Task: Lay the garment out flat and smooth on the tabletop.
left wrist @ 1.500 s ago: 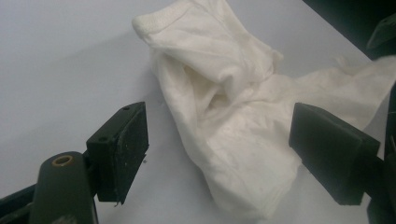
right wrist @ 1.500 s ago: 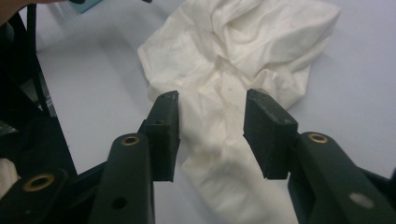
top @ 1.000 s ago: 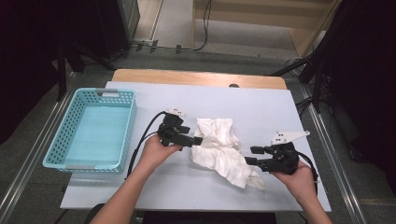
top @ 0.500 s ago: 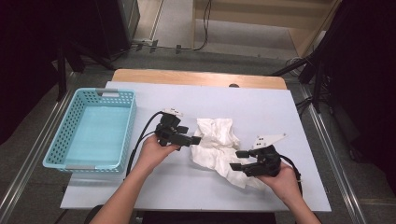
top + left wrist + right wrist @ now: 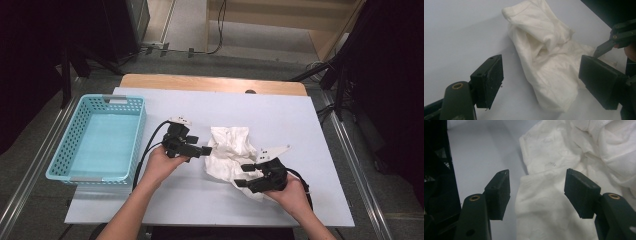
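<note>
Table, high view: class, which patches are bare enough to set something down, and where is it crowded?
Free: the strip behind the cloth up to the table's far edge, its right end, and inside the basket. Crowded: the middle front, with cloth and both hands.

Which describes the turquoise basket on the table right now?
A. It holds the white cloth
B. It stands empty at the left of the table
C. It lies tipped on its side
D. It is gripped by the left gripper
B: the turquoise basket stands upright and empty at the left, while the white cloth lies crumpled on the table between the two grippers.
</note>
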